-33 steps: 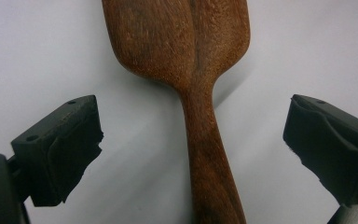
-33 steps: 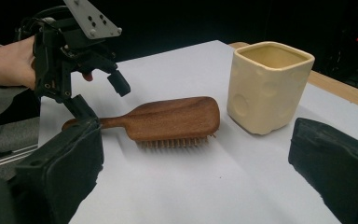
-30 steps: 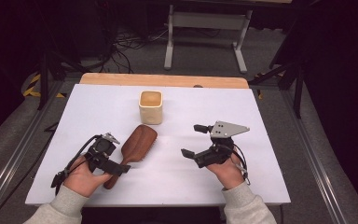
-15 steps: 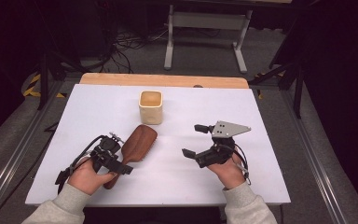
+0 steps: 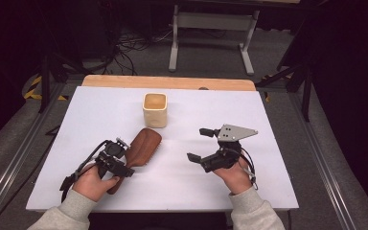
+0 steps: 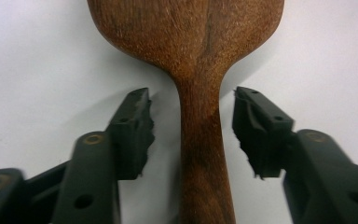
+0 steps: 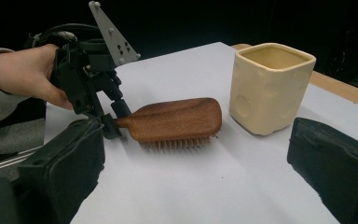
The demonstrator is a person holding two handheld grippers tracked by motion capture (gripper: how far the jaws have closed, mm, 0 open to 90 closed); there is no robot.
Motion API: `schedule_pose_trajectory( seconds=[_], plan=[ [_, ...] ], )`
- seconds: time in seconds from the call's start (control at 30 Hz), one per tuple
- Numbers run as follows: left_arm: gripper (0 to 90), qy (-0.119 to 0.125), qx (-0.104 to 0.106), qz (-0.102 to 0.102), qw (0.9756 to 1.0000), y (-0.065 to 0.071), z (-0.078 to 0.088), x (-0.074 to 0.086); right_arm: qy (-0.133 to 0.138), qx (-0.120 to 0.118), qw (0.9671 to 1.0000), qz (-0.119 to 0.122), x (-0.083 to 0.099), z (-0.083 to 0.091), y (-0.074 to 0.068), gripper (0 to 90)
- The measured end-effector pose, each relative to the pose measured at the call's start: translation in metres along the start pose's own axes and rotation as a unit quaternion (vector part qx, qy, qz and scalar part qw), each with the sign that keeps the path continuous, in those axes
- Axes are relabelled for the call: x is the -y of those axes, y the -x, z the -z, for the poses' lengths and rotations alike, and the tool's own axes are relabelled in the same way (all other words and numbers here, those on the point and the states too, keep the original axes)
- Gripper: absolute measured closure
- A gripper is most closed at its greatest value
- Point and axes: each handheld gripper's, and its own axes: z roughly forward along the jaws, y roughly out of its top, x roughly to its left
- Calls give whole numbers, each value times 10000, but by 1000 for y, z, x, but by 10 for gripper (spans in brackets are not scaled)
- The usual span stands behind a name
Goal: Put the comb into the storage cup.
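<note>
A wooden hairbrush (image 5: 138, 151) lies bristles-down on a white worktop (image 5: 278, 191), its broad head pointing away from the person and its narrow handle running back toward them. The left claw (image 6: 192, 126) is open, with one black jaw on each side of the handle just behind the neck where it widens into the head; in the left gripper view a sliver of worktop shows between each jaw and the wood, so neither seems to be touching yet. The brush looks rigid and fairly light, with a smooth, slightly grained finish that could slide a little under the pads. The neck seems a sensible place to grip (narrow enough to fit between the jaws, close enough to the head to keep it from drooping). Beyond the brush head, farther from the left claw, stands a cream square cup (image 5: 155, 109), upright and apart from the brush. The right claw (image 5: 202, 143) hovers open over bare worktop, well to the side of the brush, holding nothing.
</note>
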Motion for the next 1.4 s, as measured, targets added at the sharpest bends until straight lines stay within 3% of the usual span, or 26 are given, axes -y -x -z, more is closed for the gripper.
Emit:
schedule_pose_trajectory(
  seconds=[0.1,0.3,0.63,0.7,0.73,1.17,1.23,1.4],
  plan=[
    [586,33,39,84,10000,1,-2,0,-2,0,10000,-1,0,0,0,45],
    [718,81,-88,203,9997,0,-2,2,-11,-11,10000,7,0,0,0,48],
    [728,151,70,214,9996,0,-1,5,-76,-22,10000,14,2,-2,0,56],
    [729,193,34,137,9997,0,-1,5,-95,-20,10000,20,2,-2,0,60],
    [728,199,-69,-62,9998,1,-1,5,-97,-22,9999,21,2,-2,0,61],
    [733,537,158,-200,9982,-6,10,8,-93,-21,10000,10,2,-2,0,69],
    [733,682,187,-228,9972,-6,13,10,-95,-22,10000,-1,3,-2,1,69],
    [733,779,99,-334,9964,-4,14,13,-115,-30,9999,-5,3,-3,1,70]
  ],
)
